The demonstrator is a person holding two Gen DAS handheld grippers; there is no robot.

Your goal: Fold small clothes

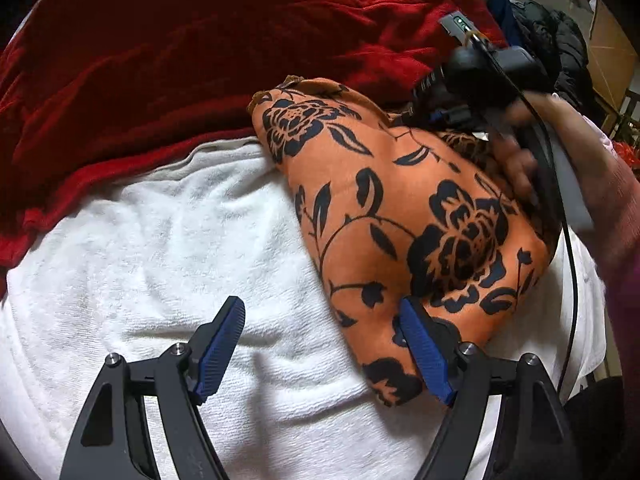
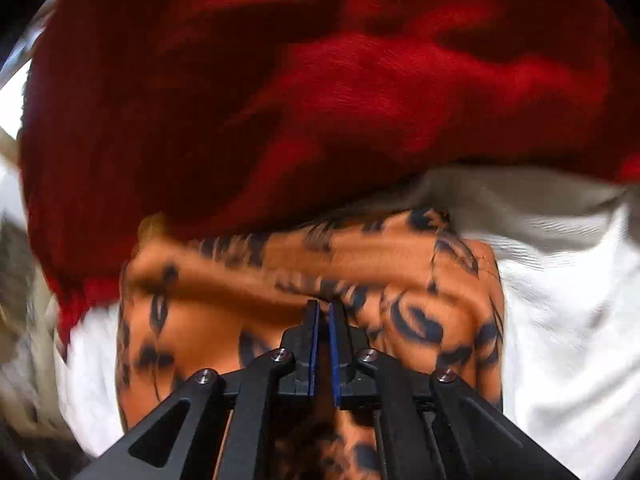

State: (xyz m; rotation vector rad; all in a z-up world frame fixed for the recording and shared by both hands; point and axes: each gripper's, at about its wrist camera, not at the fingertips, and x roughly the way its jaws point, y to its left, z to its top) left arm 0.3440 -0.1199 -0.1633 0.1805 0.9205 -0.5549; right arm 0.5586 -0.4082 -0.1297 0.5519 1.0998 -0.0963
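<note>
My left gripper is spread wide, holding nothing; its right-hand pad sits against the near edge of the orange floral garment, its left-hand pad over bare white towel. From here the garment lies ahead and to the right, a folded bundle with its long axis running diagonally from near my right-hand finger up and away toward the red blanket. My right gripper has its pads nearly pressed together, pinching a fold of the garment's cloth. That view is blurred; the garment fills the space just ahead and beneath it.
</note>
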